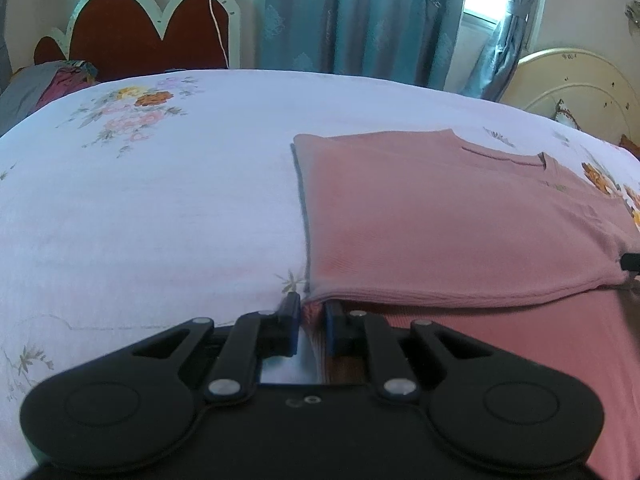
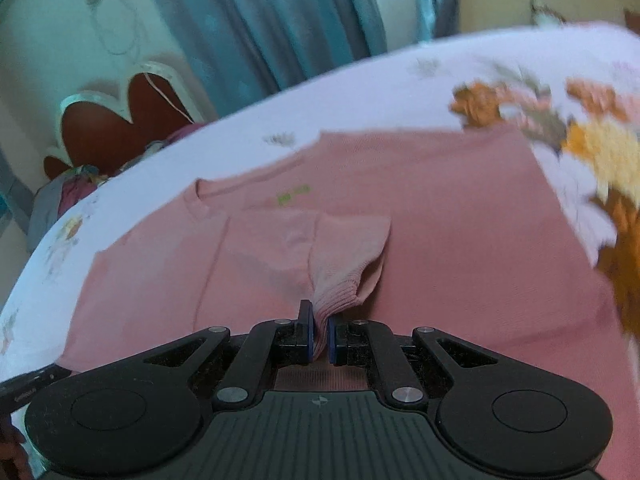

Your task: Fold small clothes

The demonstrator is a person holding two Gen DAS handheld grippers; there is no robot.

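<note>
1. The pink garment [image 1: 460,216] lies flat on the floral bedsheet [image 1: 160,200], partly folded, with its neckline toward the far side and a straight folded edge on the left in the left wrist view.
2. The left gripper [image 1: 312,320] has its jaws drawn in narrow on the near left corner of the garment, where several stacked layers of hem show just above the pads.
3. The right gripper [image 2: 320,334] is likewise pinched narrow on a ribbed cuff [image 2: 340,288], which looks like a sleeve end, bunched and pulled up into a small tent over the body of the garment.
4. The step in hand appears to be a fold of the near part toward the neckline, with both grips already set.
5. Risk: the left pinch sits right at the corner, so it may hold only some of the layers; the rest could slip out and stay behind on a lift.
6. Risk: the right pinch holds only a thin fold of cuff; a quick pull could slide it free.
7. Risk: uneven lift between the two hands would skew the fold line and wrinkle the flat panel.
8. Risk: the soft bed gives way underneath, so dragging rather than lifting could rumple the sheet and shift the garment.
</note>
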